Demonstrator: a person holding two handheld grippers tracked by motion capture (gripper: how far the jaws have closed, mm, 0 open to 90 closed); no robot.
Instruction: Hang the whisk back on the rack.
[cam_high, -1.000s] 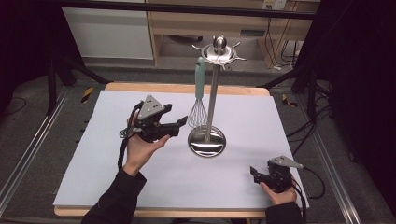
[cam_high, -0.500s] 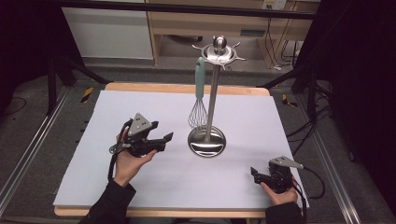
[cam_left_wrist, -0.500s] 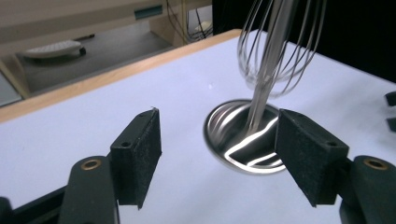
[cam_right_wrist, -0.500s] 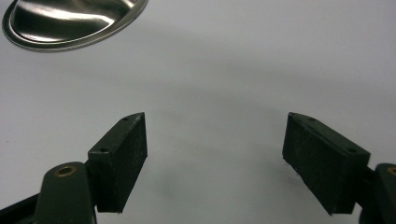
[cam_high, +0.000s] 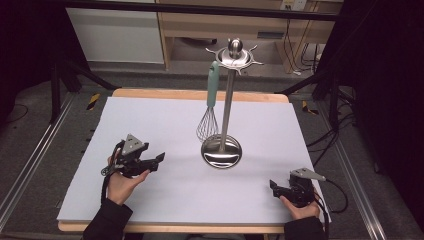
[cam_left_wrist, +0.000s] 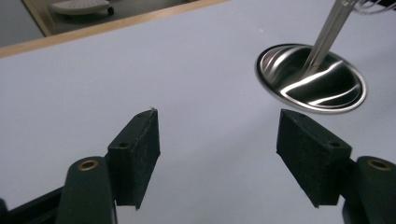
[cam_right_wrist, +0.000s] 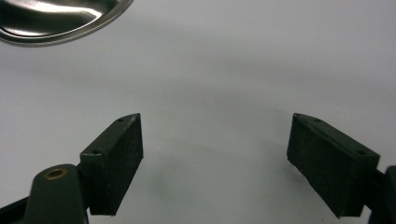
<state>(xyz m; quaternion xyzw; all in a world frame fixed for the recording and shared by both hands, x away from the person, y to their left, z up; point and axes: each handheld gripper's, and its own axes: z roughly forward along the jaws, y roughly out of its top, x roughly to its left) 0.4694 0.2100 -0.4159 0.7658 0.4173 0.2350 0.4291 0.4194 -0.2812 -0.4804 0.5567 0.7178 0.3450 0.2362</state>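
Polished steel catches our eye first: a tall utensil stand with a round mirror-bright base sits toward the far middle of the pale lilac tabletop. From its top ring hangs a wire whisk with a mint-green handle, head down, just beside the pole.

Our left gripper rests low over the mat, well apart from the base, jaws spread wide and empty. Our right gripper sits near the front right edge, likewise wide open and holding nothing.

We judge the risk lies in any reach for the whisk: it hangs freely, so a sideways nudge could swing it off its hook, or a knock against the slim pole could tip the stand.
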